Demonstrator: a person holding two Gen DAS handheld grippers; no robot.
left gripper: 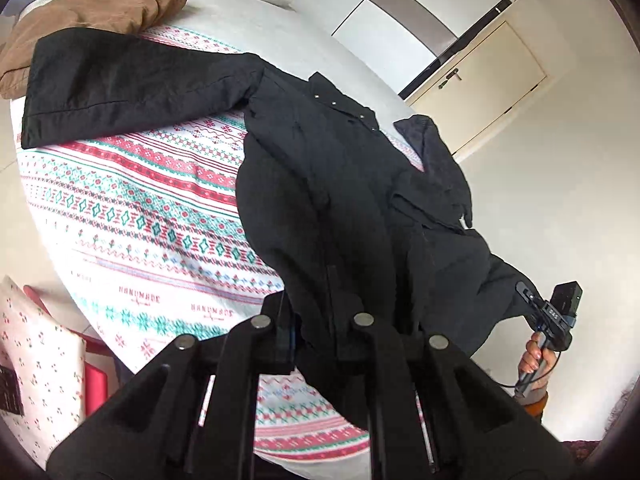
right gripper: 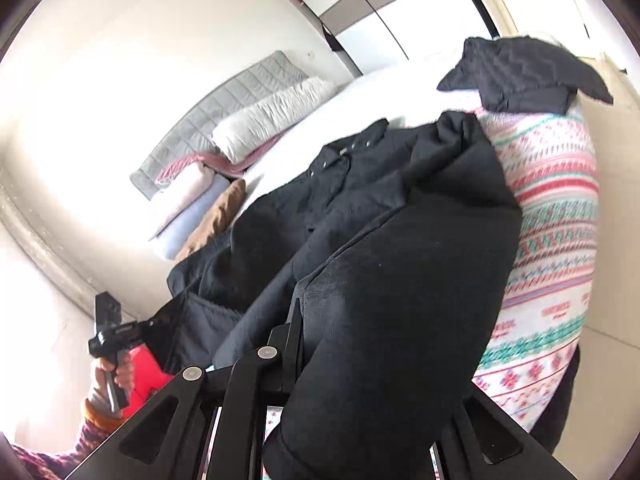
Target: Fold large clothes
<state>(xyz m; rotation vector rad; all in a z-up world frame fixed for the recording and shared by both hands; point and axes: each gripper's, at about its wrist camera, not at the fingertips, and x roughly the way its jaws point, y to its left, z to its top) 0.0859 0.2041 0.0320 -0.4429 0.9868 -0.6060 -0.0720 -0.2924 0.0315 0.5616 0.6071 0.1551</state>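
A large black coat [left gripper: 340, 184] lies on a bed with a patterned red, green and white cover [left gripper: 132, 216]. One sleeve [left gripper: 120, 84] stretches out flat to the far left. My left gripper [left gripper: 316, 320] is shut on the coat's near hem and lifts it off the bed. My right gripper [right gripper: 320, 332] is shut on the other part of the hem; the cloth [right gripper: 400, 280] drapes over its fingers and hides the right one. The right gripper also shows in the left wrist view [left gripper: 532, 300], held in a hand. The left gripper shows in the right wrist view [right gripper: 136, 326].
A brown cushion [left gripper: 92, 16] and grey pillows [right gripper: 272, 116] lie at the head of the bed. A wardrobe [left gripper: 420, 12] and a cream door [left gripper: 492, 80] stand beyond. A red stool with floral cloth [left gripper: 40, 344] stands beside the bed.
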